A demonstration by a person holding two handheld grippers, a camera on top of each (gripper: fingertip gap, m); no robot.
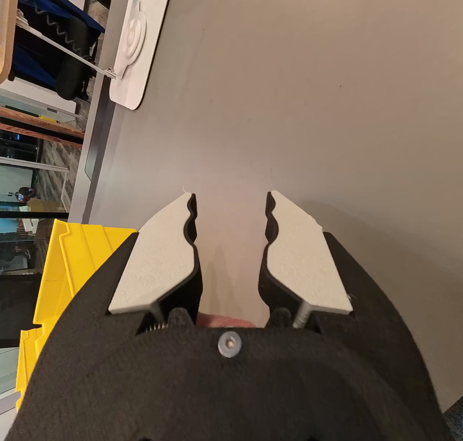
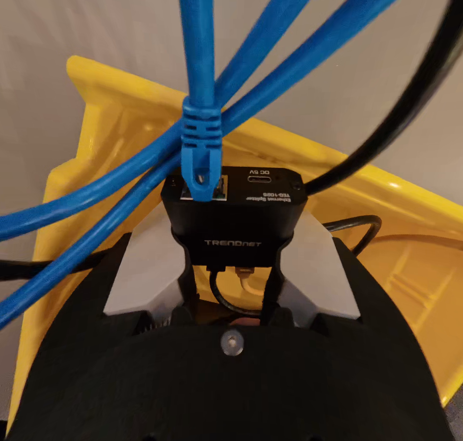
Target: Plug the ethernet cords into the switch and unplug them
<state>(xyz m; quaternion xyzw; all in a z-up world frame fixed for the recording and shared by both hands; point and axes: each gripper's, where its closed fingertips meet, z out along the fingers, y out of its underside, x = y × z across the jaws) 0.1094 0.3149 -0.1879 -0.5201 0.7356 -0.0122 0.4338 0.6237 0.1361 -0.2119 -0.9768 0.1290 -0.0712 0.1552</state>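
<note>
A small black switch (image 2: 234, 218) sits clamped across its body between the white fingers of the right gripper (image 2: 233, 231), centre of the right wrist view, held above a yellow bin (image 2: 375, 203) that fills the frame behind it. The grip appears meant to steady the box so cords can be pushed in or pulled out without it sliding. Its port face points up the frame, away from the camera, and its long axis runs left to right across the jaws. A blue ethernet plug (image 2: 200, 158) stands in the left port, its cord rising straight toward the top edge; two more blue cords (image 2: 75, 211) sweep diagonally behind it, and a black cable (image 2: 400, 108) curves off at right. In the left wrist view, the left gripper (image 1: 231, 198) hangs wide apart and empty over a bare grey table (image 1: 300, 78), seemingly free for the next cord. A white pad (image 1: 140, 40) lies at upper left.
</note>
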